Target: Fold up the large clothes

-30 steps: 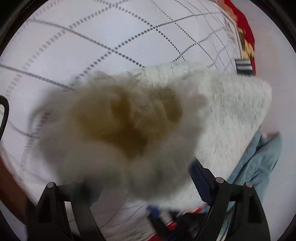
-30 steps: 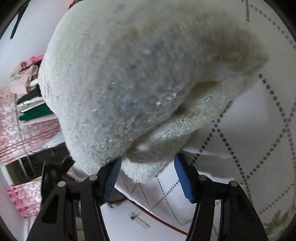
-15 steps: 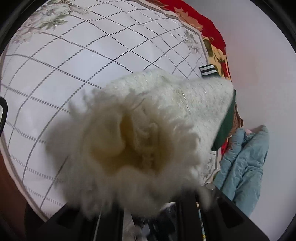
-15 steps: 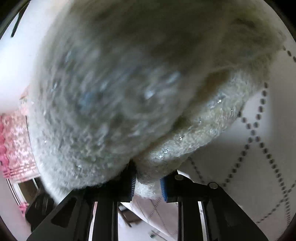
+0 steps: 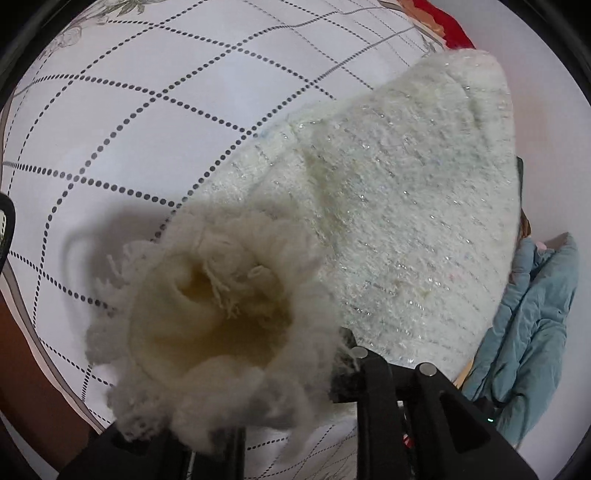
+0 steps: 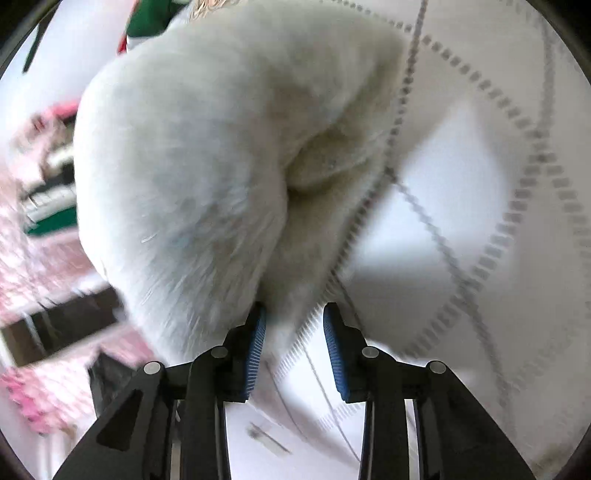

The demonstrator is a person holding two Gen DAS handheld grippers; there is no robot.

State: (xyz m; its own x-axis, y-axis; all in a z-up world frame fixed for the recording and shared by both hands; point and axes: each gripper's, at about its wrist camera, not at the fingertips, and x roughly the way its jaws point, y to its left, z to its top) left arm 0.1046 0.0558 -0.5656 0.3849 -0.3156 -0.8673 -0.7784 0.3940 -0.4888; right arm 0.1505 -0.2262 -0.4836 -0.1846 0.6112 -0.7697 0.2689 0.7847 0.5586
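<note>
A fluffy cream-white sweater with glinting threads lies bunched over a white bedsheet with dotted grid lines. My left gripper is shut on a bunched, fuzzy fold of it, which hides the fingertips. In the right wrist view the same sweater hangs as a large lump in front of my right gripper. Its blue pads stand apart with only the sweater's lower edge between them, and the view is motion-blurred.
A light-blue garment lies at the right beside the sweater. A red floral cloth lies at the sheet's far edge. Pink patterned fabric and shelves with folded clothes show at left in the right wrist view.
My left gripper has closed on the sweater's fold and drawn it up. My right gripper closed on the sweater, then opened its pads again as the view swung.
</note>
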